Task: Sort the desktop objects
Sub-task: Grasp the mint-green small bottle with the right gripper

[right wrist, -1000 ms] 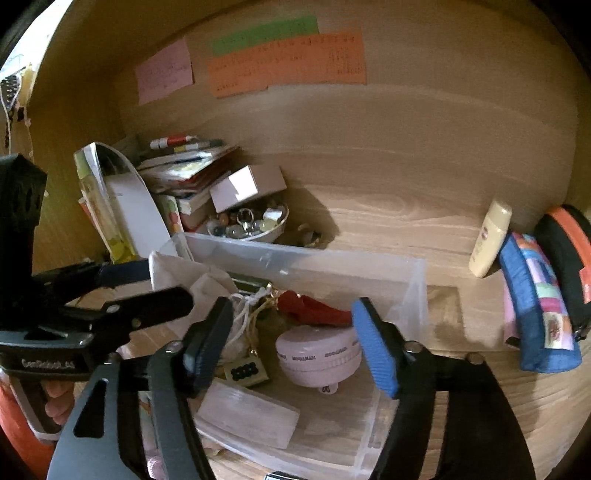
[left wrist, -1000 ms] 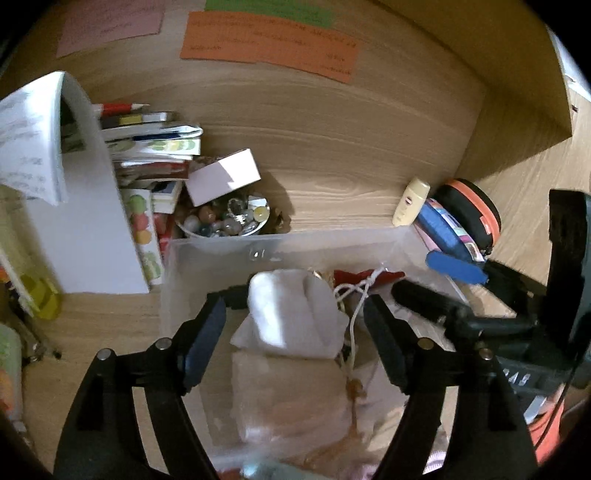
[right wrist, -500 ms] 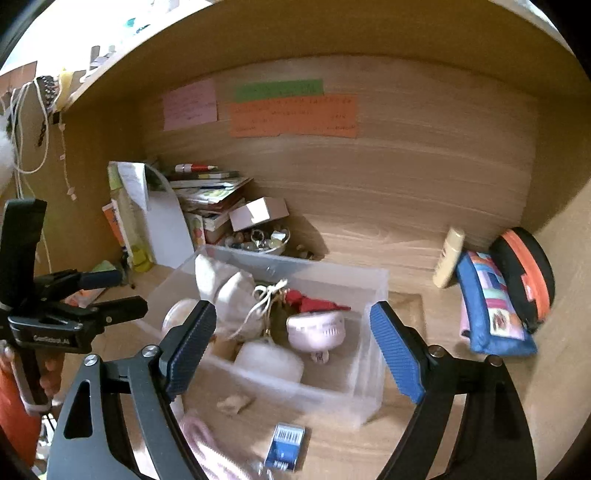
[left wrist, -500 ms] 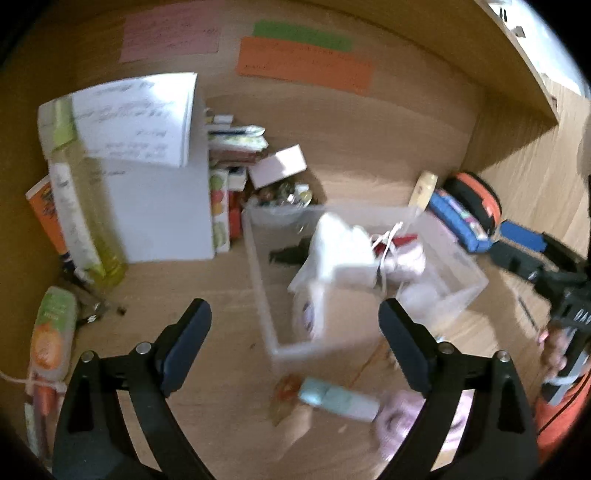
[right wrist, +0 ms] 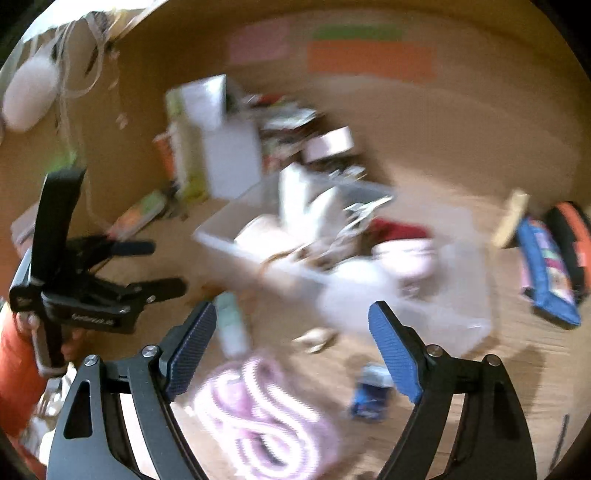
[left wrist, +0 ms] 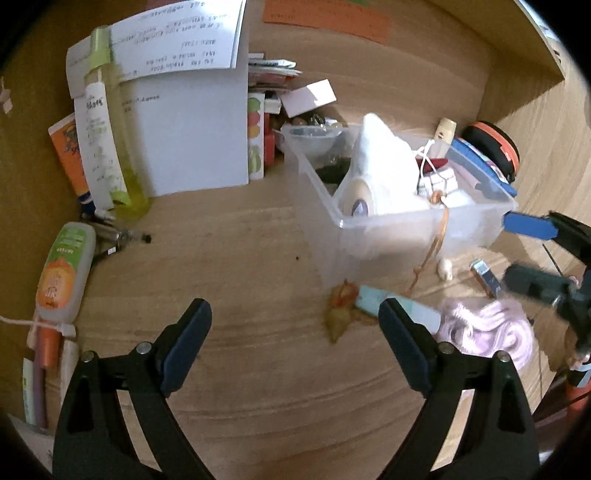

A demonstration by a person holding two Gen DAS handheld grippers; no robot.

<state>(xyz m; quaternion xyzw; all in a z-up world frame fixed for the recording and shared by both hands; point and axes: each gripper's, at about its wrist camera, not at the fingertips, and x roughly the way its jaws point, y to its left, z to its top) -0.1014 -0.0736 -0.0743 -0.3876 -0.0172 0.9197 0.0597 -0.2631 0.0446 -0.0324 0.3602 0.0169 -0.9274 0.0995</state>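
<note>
Hovering over bare wood of the worktop [left wrist: 240,266], the left tool [left wrist: 295,325] has its dark pads spread wide with nothing between them. Just ahead of its right finger lie a pale mint tube [left wrist: 399,306] and a crumpled yellowish scrap [left wrist: 340,310], with a coiled lilac cord [left wrist: 491,332] beside them to the right. The right tool [right wrist: 291,332], blue-padded, also stands wide and empty, poised above that cord [right wrist: 266,417] and a small blue-and-white packet [right wrist: 371,393]; its view is badly smeared. Beyond these sits a clear plastic bin [left wrist: 388,236], holding a white pouch [left wrist: 380,162], a roll of tape, strings and other small items, with an orange cord trailing over its near wall onto the wood. On the left edge lie an orange-labelled bottle [left wrist: 64,273] and some pens. Farther back stand a yellow-green bottle [left wrist: 110,133] and a white notepad [left wrist: 184,122] with a folded-over sheet, then stacked booklets and a small white box [left wrist: 308,98]. To the bin's right rest a blue pencil case [right wrist: 546,273] and a round black-and-orange case [left wrist: 491,147]. Coloured paper notes [left wrist: 325,18] are stuck to the back wall.
</note>
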